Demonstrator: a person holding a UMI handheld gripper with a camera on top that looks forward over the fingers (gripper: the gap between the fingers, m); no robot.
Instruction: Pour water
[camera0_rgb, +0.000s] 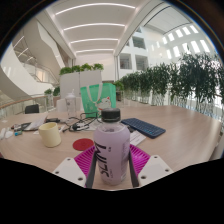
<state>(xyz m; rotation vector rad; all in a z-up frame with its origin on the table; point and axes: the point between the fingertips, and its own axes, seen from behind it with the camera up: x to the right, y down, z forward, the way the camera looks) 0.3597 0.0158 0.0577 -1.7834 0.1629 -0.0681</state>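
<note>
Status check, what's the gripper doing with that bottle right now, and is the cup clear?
Gripper shut on water bottle, held upright, cap on. Cream cup stands beyond on the table, nothing visible blocking it. Red disc lies beside the bottle.

Room: a tall, bright atrium with white curved balconies (25, 62) rising in tiers on the left.
Ceiling: white, crossed by long strip lights (95, 28) running far into the hall.
Windows: large panes (188, 42) high on the right, letting in daylight.
Greenery: a row of leafy potted plants (170, 80) along the right; far behind, white planter boxes (80, 84) topped with green.
Furniture: a pale wooden table (175, 125) in the near ground.
Far wall: a grey block with upper openings (132, 52), perhaps interior windows.
</note>
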